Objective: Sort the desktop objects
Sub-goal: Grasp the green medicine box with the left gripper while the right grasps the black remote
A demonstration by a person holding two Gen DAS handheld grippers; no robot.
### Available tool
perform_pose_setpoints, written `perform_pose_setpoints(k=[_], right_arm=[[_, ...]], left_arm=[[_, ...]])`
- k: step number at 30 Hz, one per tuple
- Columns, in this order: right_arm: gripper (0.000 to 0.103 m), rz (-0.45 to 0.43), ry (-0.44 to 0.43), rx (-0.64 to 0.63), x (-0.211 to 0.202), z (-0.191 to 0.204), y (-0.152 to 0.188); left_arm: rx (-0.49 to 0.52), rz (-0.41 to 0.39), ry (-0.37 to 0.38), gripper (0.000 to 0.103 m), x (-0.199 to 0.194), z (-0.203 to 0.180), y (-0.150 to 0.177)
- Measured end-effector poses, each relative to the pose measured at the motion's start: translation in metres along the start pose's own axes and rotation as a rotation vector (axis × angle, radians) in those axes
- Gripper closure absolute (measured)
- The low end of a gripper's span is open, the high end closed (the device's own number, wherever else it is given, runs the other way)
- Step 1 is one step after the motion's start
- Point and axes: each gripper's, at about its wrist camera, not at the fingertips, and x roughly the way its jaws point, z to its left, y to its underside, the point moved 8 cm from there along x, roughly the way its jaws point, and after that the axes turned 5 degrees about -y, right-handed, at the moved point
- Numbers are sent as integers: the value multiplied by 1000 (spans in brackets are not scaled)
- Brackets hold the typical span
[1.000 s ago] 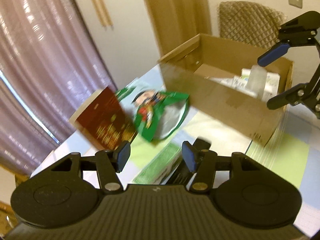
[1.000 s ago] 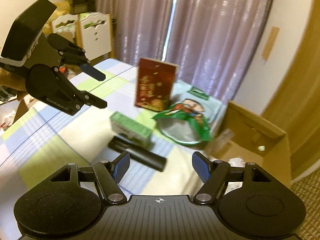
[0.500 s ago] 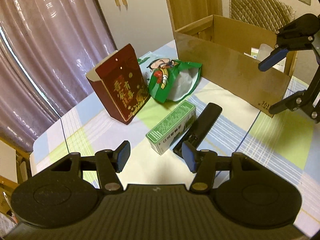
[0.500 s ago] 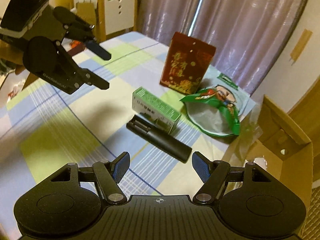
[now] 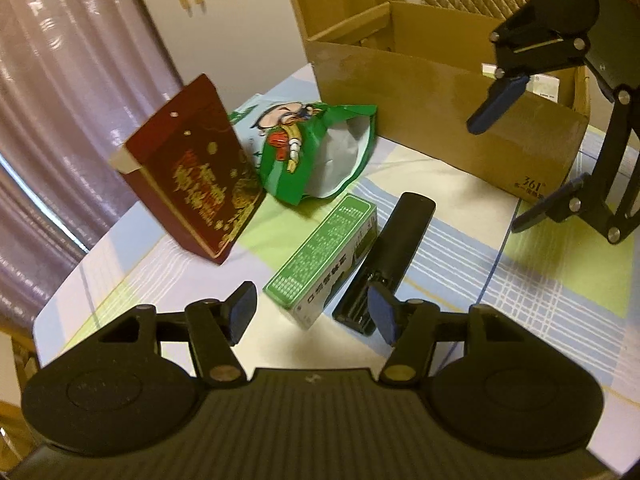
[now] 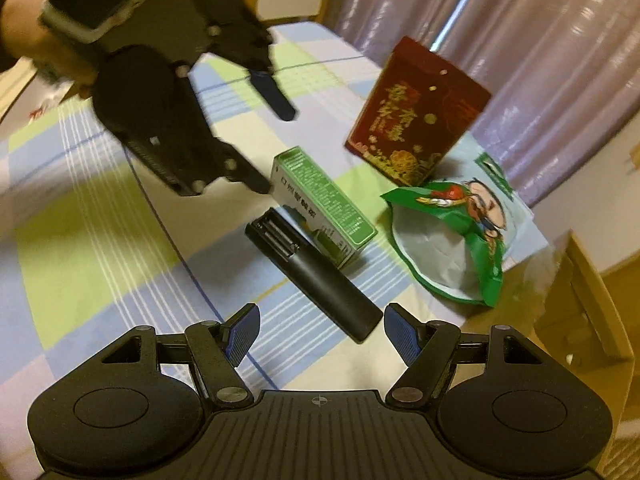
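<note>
Now, in the left wrist view, four loose things are lying on the checked blue, green and white tablecloth (image 5: 560,280), counted from left to right: one dark red cardboard box with gold lettering (image 5: 192,172) standing tilted at the left of the frame, one opened green foil snack bag with a cartoon figure (image 5: 312,148) just beside it, one long green and white carton (image 5: 324,256) lying flat at the centre, and one black remote control (image 5: 392,248) lying alongside the carton, touching or nearly so. One open brown cardboard box (image 5: 440,92) is sitting at the upper right, with white packets showing inside.

At the bottom of that frame the left gripper (image 5: 312,312) is hanging over the near end of the green carton; its jaws have just been opening and are standing moderately apart, pressing on nothing. At the right edge the right gripper (image 5: 508,168) is hovering in front of the brown box, jaws wide and empty.
</note>
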Motion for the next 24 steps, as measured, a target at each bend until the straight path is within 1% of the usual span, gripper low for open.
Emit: perform_pose_setpoints(k=[8,13,15,17,21,24], right_arm=[[31,62,-43,-57,27,-7,2],[31,92,-55,-96,39,-14,4],[31,101,-57,-120,42,-17,3],[31,106,-57,-138,46,-19,1],[31,119,-76,-169,54,-23,-7],[31,131,-93,-199,62,-23,-13]], left_arm=[[11,18,59,46,45,4,-11],[46,42,90,46,67,2,-12],[54,51,101,48,74,1,-12],[55,60,110,52,79,0,-11],[56,72,122,54,86,0,-8],[35,74,131,59,85,2,-6]])
